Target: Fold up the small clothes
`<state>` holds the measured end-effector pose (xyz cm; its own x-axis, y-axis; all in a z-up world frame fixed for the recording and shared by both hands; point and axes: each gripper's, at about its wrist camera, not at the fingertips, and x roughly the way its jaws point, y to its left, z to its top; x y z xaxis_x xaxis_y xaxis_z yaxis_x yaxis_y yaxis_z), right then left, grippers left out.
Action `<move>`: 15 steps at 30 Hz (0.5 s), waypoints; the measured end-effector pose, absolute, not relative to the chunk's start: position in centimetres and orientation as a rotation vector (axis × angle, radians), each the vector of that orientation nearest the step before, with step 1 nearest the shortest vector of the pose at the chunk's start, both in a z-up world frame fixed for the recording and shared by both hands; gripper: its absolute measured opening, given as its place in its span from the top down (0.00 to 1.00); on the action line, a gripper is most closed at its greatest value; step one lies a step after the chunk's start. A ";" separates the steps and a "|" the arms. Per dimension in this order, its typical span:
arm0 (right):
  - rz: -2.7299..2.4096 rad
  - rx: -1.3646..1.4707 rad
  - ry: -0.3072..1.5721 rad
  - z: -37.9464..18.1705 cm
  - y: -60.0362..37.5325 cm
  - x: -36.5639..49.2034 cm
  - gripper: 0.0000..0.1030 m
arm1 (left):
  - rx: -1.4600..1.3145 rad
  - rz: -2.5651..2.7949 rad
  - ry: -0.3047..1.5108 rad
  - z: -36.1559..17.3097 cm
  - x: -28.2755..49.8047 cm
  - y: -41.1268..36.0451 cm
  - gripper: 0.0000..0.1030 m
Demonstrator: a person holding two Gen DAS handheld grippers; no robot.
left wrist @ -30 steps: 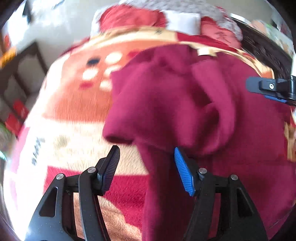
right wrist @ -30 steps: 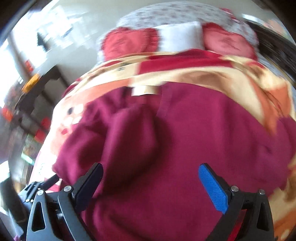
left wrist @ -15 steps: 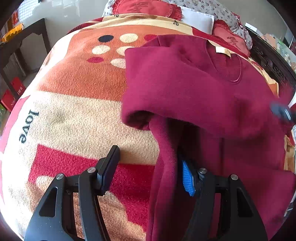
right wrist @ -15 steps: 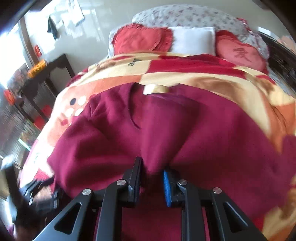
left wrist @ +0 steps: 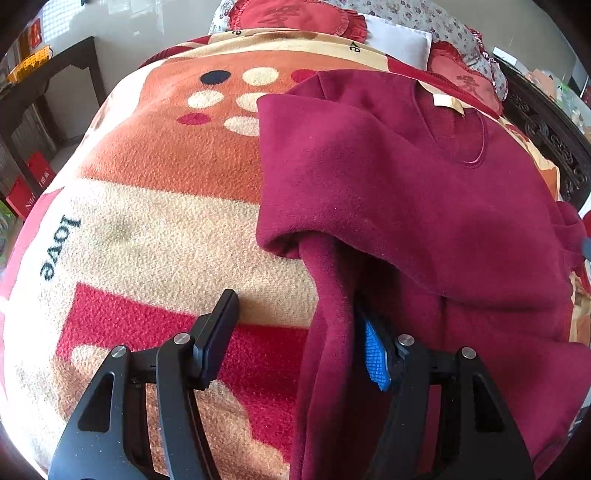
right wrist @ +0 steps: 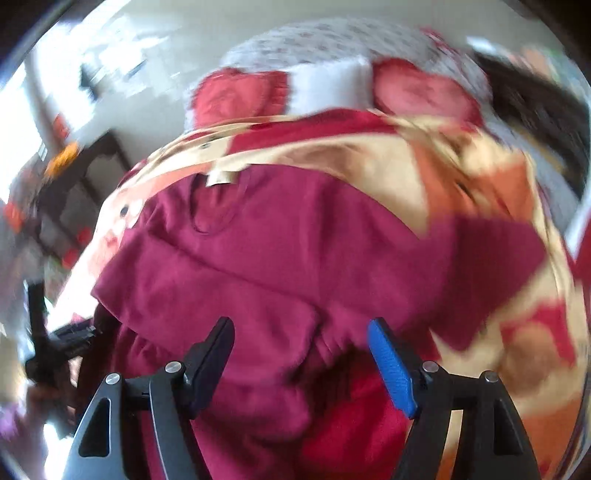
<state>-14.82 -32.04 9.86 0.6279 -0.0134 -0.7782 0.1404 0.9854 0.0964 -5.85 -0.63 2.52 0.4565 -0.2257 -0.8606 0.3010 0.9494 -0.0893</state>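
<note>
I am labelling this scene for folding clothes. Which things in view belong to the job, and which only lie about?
Job: maroon sweater; left gripper; right gripper.

Lying about: patterned blanket; red cushions; white pillow; dark side table.

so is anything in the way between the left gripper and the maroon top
Nothing visible is. The left gripper is wide open, with a fold of the maroon top hanging between its fingers, the blue pad against the fabric. Only the blanket lies under it. The right gripper is open too, over the same top.
</note>
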 end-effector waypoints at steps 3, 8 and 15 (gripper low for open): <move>-0.014 0.023 0.978 7.5 -30.8 -10.9 0.30 | 0.069 -0.328 1.049 2.4 -5.8 -0.5 0.38; 0.053 -0.030 1.080 4.6 -30.8 -9.1 0.62 | 0.049 -0.336 1.047 2.3 -5.6 -0.3 0.36; -0.032 -0.162 0.933 9.4 -30.2 -10.1 0.97 | 0.014 -0.326 1.035 2.6 -5.3 0.1 0.36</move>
<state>-10.14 -30.25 9.39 0.5957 -0.0980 -0.7972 -0.0424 0.9873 -0.1530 -5.33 0.06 2.58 0.4667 -0.2587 -0.8457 0.2719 0.9519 -0.1411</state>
